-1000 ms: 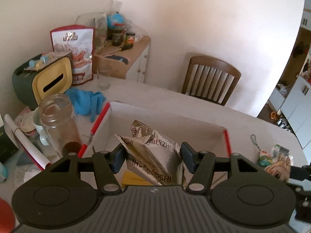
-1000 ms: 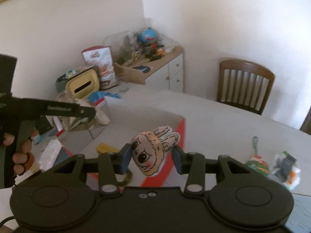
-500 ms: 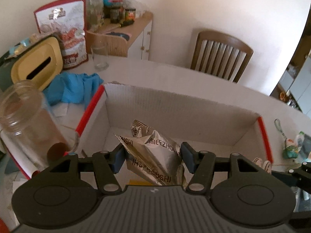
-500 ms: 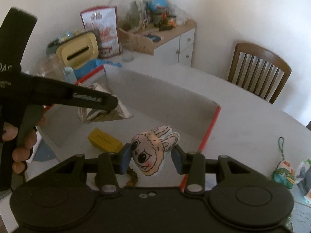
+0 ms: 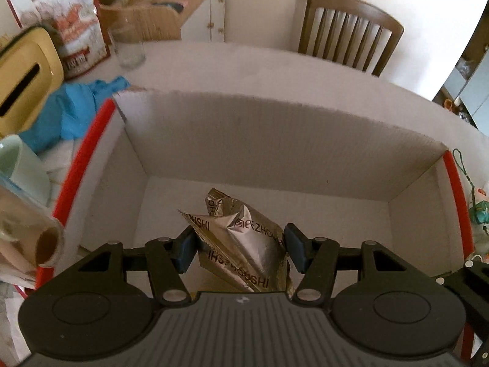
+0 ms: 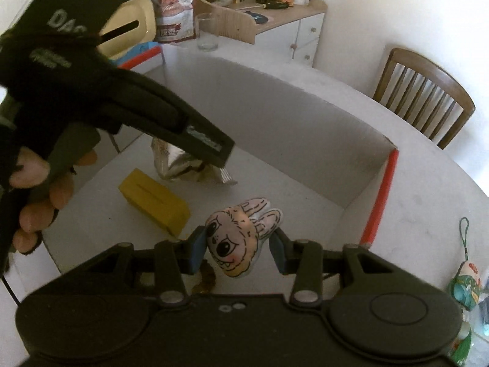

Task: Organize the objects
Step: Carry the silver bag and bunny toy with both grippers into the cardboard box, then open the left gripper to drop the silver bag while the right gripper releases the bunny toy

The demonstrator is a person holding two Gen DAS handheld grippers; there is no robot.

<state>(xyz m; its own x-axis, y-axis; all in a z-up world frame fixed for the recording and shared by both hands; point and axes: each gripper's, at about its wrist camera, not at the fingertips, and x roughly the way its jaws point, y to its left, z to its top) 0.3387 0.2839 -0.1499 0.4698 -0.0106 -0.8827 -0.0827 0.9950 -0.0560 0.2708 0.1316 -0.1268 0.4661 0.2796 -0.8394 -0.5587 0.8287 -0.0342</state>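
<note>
- My left gripper is clenched on a crumpled silver foil packet; both pads press its sides, and it hangs inside the white cardboard box, above the floor near the box's middle. I cannot tell whether its lower edge touches the floor.
- My right gripper is clamped on a small bunny-face plush charm, held over the near right part of the box and not yet set down.
- Already in the box: a yellow block lies flat on the floor at the near left, apart from the foil packet. Something small and brown shows just under my right gripper's left finger; too hidden to identify.
- Judged status: one item stowed, two items in transit over the box, neither released.
- Left outside the box, on the table to the right: a green charm on a cord, with other small bits at the frame edge that I cannot identify.
- On the left side of the table: a blue cloth, a drinking glass, a pale mug and a yellow-lidded bin. Whether these belong to the sorting I cannot tell.
- Judgement: the task is partway; both held items need releasing, then at least the green charm remains.
</note>
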